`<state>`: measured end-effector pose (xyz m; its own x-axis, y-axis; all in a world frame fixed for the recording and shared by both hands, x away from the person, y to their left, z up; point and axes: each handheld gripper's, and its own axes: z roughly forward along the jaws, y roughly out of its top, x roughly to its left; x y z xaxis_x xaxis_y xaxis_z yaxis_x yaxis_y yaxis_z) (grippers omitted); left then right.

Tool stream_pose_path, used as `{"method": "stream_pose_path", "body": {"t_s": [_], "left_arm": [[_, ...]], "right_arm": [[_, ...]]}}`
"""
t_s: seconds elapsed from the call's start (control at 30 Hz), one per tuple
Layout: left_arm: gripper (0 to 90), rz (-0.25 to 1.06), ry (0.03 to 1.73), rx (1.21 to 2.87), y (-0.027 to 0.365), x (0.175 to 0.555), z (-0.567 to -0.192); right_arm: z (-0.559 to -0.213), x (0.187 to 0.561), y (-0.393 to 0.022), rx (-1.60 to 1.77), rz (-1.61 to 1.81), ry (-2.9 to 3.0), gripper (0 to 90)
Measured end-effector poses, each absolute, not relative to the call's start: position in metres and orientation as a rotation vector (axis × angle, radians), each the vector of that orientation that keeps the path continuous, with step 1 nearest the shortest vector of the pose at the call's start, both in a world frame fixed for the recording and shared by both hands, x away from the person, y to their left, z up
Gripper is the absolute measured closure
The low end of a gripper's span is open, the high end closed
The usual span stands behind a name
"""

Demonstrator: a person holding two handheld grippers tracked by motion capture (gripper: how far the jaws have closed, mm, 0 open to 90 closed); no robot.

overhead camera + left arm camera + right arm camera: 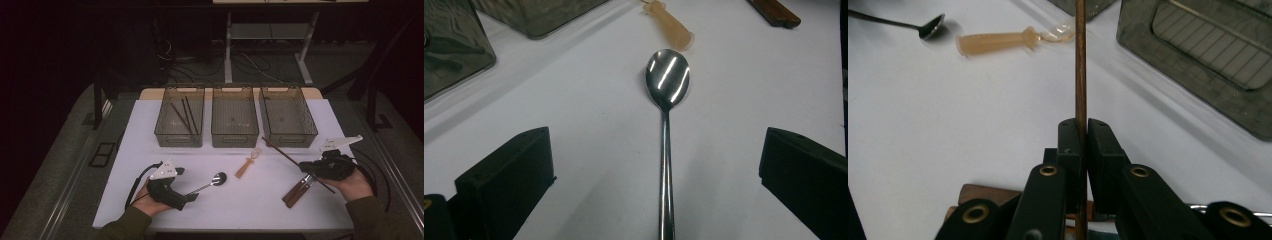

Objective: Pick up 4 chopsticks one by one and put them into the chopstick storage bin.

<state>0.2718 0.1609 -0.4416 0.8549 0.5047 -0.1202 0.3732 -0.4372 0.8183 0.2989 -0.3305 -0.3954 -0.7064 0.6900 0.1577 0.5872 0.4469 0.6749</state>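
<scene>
The work in hand looks like sorting cutlery into the three bins at the far side of the table (150, 200), and two pick-ups are at different stages. The right gripper (1081, 131) has its jaws pressed together on a thin brown chopstick (1080, 60), which runs straight up between the pads in the right gripper view; in the high view the same stick slants from the gripper toward the front corner of the right bin (288, 116), clear of the table. Since the left bin (180, 116) already holds dark sticks, my judgement is that the next move is to carry this one across over the middle bin (235, 116) and let it go there, keeping the long end from catching a rim. The left gripper (656, 165) has its jaws spread wide, one on each side of the spoon (666, 125), whose handle lies between them flat on the table with the bowl pointing away; the pads do not touch it, so closing on the handle comes next. The left hand (150, 202) rests low near the front edge, gripper pointing right along the spoon. The right hand (352, 185) holds its gripper pointing left. A pale-handled small whisk (247, 164) lies between the hands, and a wooden-handled utensil (296, 192) lies just beneath the right gripper.
</scene>
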Motion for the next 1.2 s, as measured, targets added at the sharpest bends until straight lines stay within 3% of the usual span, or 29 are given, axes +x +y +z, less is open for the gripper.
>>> {"method": "stream_pose_path", "body": {"t_s": [0.63, 1.2], "left_arm": [[0.0, 0.174, 0.641, 2.075, 0.161, 0.272, -0.442], [0.0, 0.173, 0.639, 2.077, 0.161, 0.271, -0.441]], "right_arm": [[-0.382, 0.313, -0.303, 1.122, 1.195, 2.504, 84.7], [-0.372, 0.337, -0.25, 1.047, 1.234, 2.502, 84.7]]}}
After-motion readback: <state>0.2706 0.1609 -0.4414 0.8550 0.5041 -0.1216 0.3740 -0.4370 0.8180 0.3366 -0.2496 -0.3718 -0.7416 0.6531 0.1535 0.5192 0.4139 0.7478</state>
